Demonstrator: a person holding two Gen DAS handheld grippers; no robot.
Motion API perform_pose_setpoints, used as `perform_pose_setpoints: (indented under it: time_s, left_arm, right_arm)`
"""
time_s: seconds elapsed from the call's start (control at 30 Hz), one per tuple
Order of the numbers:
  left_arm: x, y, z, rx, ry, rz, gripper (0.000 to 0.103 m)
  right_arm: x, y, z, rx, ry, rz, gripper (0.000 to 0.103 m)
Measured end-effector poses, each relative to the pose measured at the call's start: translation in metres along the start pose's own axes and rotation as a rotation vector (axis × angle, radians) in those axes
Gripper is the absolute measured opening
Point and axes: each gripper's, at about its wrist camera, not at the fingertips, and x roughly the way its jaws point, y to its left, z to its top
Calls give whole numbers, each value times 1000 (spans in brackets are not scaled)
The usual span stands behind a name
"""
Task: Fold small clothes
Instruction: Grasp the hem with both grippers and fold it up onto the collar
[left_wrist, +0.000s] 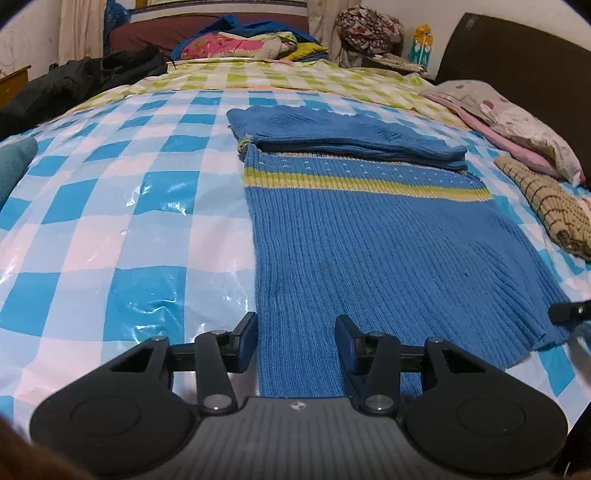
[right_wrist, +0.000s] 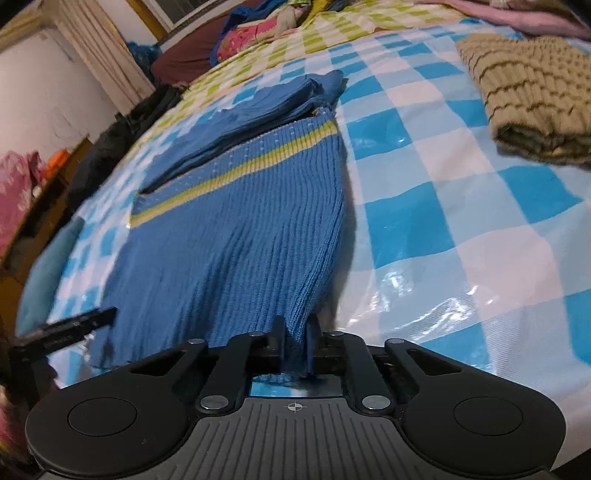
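Note:
A blue ribbed knit sweater (left_wrist: 369, 236) with a yellow-green stripe lies on the checked bed cover, its sleeves folded across the top. My left gripper (left_wrist: 295, 338) is open, its fingers straddling the sweater's near left hem, low over it. My right gripper (right_wrist: 295, 341) is shut on the sweater's (right_wrist: 240, 236) near right hem corner, which is lifted slightly off the cover. The right gripper's tip shows in the left wrist view (left_wrist: 567, 312); the left gripper shows in the right wrist view (right_wrist: 74, 326).
A folded beige striped knit (right_wrist: 532, 107) lies to the right, also in the left wrist view (left_wrist: 550, 206). The bed has a blue-white plastic cover (left_wrist: 110, 221). Pillows (left_wrist: 517, 122), piled bedding (left_wrist: 251, 42) and dark clothes (left_wrist: 74, 85) sit at the far edges.

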Motion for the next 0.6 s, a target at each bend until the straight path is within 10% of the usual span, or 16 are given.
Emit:
perform_pose_setpoints:
  time_s: [0.17,0.6]
  left_arm:
    - [-3,2,5,-32,10,-63,14]
    - [4,31,87,-329,-165,-319,14]
  right_arm:
    - [-7,-4,1,82,-60,99,8]
    - [-13,7,65,258,-338,438,8]
